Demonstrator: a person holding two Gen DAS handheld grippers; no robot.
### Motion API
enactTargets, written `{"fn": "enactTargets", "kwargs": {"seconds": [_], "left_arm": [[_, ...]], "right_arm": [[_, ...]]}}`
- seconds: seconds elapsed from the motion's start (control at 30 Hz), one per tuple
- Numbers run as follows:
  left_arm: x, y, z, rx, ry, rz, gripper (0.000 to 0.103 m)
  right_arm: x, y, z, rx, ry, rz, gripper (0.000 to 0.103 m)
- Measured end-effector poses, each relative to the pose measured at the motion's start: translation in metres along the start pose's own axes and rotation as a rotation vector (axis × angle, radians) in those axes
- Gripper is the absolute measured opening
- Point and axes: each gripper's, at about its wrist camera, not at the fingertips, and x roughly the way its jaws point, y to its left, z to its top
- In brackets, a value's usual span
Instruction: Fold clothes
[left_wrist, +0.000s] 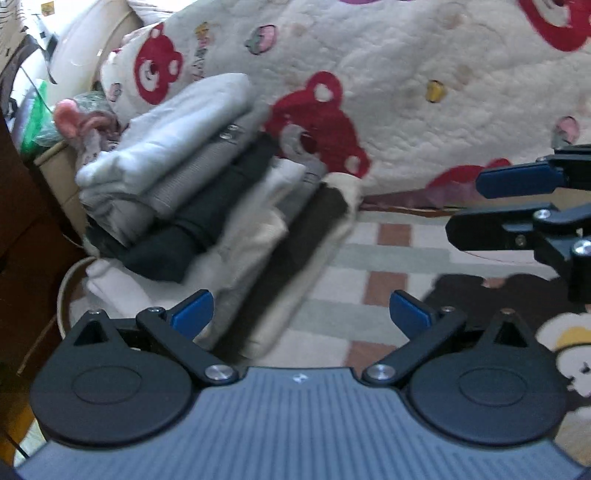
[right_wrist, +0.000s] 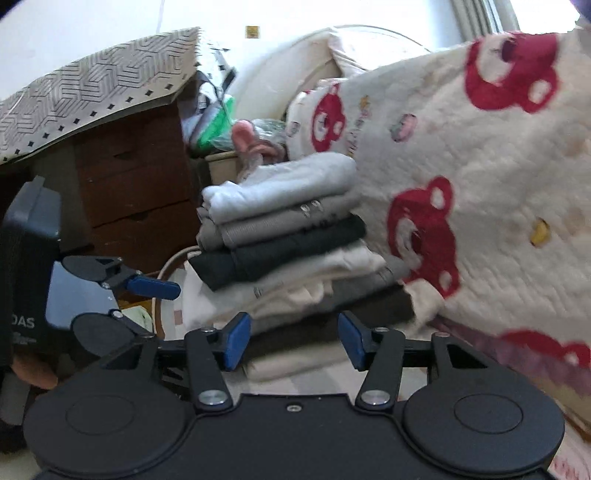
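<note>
Nearest the left wrist camera, the left gripper (left_wrist: 300, 314) stands wide open with nothing between its blue pads, hovering over a checked rug (left_wrist: 373, 258). Just beyond its left pad sits the stack of folded clothes (left_wrist: 207, 199): a pale grey piece on top, then grey, black, white and dark layers beneath. Behind the stack hangs a cream blanket with red bears (left_wrist: 424, 92). At the right edge the right gripper (left_wrist: 491, 201) reaches in sideways, its jaws apart and empty.

From the right wrist camera, the right gripper (right_wrist: 293, 339) is partly open and holds nothing; the bottom layers of the stack (right_wrist: 291, 236) lie just past its pads. The left gripper (right_wrist: 147, 295) shows at the left, open too. A brown chest of drawers (right_wrist: 136, 184) stands behind, with patterned paper (right_wrist: 96, 85) lying on top.

These clothes look soft, light and limp, so any piece will sag and slide off its neighbours if pulled by one corner. My judgement is that a folded edge is the safest hold, with one gripper at each end, since the stack already leans and a careless tug could topple it.
</note>
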Motion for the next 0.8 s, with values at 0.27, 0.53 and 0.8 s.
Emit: {"fn": "enactTargets", "kwargs": {"seconds": [0.27, 0.53, 0.8], "left_arm": [[-0.035, -0.017, -0.031, -0.074, -0.01, -0.04, 0.103], [-0.05, -0.038, -0.063, -0.146, 0.071, -0.004, 0.103], [-0.067, -0.062, -0.073, -0.115, 0.085, 0.023, 0.103]], "right_arm": [[-0.045, 0.006, -0.04, 0.103, -0.026, -0.09, 0.082], [-0.088, 0.004, -0.076, 0.125, -0.096, -0.117, 0.089], [-0.115, 0.017, -0.099, 0.054, -0.109, -0.153, 0.092]]}}
